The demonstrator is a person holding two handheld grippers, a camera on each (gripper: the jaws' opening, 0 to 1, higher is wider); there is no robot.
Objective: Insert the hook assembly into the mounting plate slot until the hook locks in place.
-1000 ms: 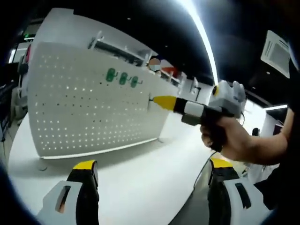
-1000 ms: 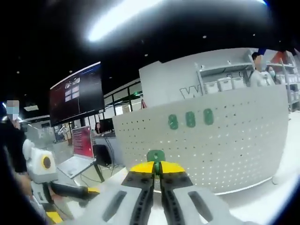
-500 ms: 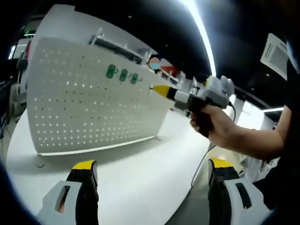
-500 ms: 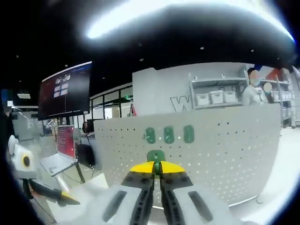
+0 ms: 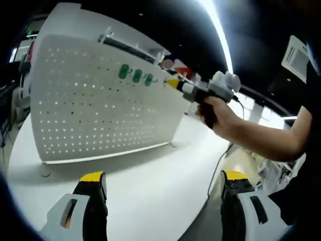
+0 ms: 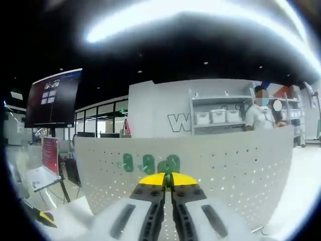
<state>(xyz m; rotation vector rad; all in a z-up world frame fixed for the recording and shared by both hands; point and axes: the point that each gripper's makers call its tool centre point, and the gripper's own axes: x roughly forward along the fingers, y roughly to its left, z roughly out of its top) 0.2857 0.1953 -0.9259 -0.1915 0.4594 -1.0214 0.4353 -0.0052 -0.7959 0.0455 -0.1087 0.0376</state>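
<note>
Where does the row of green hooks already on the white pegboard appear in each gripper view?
Left gripper view: the green hooks sit upper centre on the pegboard, just left of the right tongs held in a person's hand.
Right gripper view: the green hooks sit centre, directly above the right tongs' yellow tips, which are shut on a green hook.
Shared landmark: the pegboard.

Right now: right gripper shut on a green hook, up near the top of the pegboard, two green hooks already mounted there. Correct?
Not quite: three green hooks are already mounted on the pegboard, as the left gripper view shows. The rest holds: the right gripper is shut on a fourth green hook, near the board's top.
</note>
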